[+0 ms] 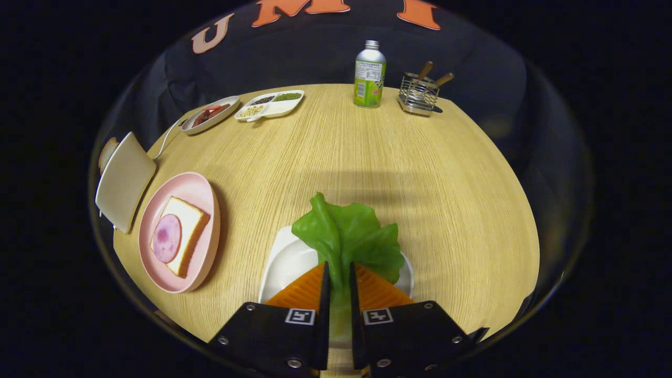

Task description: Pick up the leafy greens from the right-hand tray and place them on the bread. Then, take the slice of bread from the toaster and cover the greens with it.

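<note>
Hand-held gripper point(336, 281): both fingers pressed on the stem of the leafy greens point(346, 239).
Leafy greens: pinched between the fingers, leaf spread ahead over the white tray point(286, 262).
Bread point(181, 233): on the pink plate point(202, 191), well left of the fingers.

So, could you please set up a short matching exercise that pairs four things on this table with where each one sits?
Things:
1. leafy greens
2. ham slice
3. metal bottle
4. white toaster

Places:
A. beside the wire utensil rack, at the table's far side
B. pinched between the gripper fingers, over the white tray
C. just beyond the pink plate
D. on the bread in the pink plate

Pairs: 1-B, 2-D, 3-A, 4-C
</note>
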A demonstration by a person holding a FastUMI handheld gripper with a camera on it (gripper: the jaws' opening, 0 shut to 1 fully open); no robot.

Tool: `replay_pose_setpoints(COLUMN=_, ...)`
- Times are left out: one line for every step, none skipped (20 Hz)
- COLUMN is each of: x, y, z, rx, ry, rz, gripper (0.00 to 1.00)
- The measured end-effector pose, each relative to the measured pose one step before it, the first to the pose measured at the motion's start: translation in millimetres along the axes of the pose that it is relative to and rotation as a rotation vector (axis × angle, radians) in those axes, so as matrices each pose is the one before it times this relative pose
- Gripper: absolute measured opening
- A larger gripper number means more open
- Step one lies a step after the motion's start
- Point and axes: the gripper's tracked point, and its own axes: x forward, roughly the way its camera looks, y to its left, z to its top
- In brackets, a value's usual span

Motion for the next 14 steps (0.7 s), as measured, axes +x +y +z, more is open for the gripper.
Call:
replay_pose_setpoints(x=-0.54, y=1.35, z=1.08, rx=0.01930, ry=-0.00515, rz=0.01126, gripper=0.11)
replay_pose_setpoints(x=-1.68, y=1.87, z=4.49, rx=0.02333, ry=-0.01342, rz=0.01274, gripper=0.08)
replay_pose_setpoints(x=-3.43, y=1.38, z=5.00, rx=0.01737, ry=-0.02167, rz=0.01115, gripper=0.05)
replay_pose_setpoints(x=-4.75, y=2.48, z=6.35, rx=0.01503, ry=-0.02340, rz=0.01626, gripper=0.05)
replay_pose_setpoints(x=-5.74, y=6.07, z=6.59, rx=0.01504, ry=-0.01962, rz=0.02159, gripper=0.04)
replay_pose_setpoints(x=-6.83, y=6.08, z=7.23, rx=0.01073, ry=-0.02246, rz=0.02449, gripper=0.04)
replay_pose_setpoints(x=-6.69, y=7.36, z=6.69, rx=0.00588, ry=-0.02458, rz=0.02365, gripper=0.04)
replay_pose_setpoints(x=-6.91, y=7.43, z=8.52, rx=-0.00445, ry=-0.02503, rz=0.02042, gripper=0.04)
replay_pose_setpoints(x=-5.66, y=6.68, z=7.13, rx=-0.00975, ry=-0.02161, rz=0.01338, gripper=0.04)
replay_pose_setpoints(x=-5.49, y=7.96, z=6.76, rx=-0.01000, ry=-0.01928, rz=0.01582, gripper=0.04)
replay_pose_setpoints(x=-4.48, y=8.64, z=5.77, rx=-0.00903, ry=-0.01825, rz=0.01560, gripper=0.04)
replay_pose_setpoints(x=-2.60, y=8.61, z=4.43, rx=-0.01109, ry=-0.01712, rz=0.01673, gripper=0.04)
replay_pose_setpoints(x=-1.80, y=7.82, z=4.03, rx=-0.01429, ry=-0.01241, rz=0.01171, gripper=0.04)
replay_pose_setpoints(x=-1.21, y=8.82, z=3.81, rx=-0.01376, ry=-0.01243, rz=0.01302, gripper=0.04)
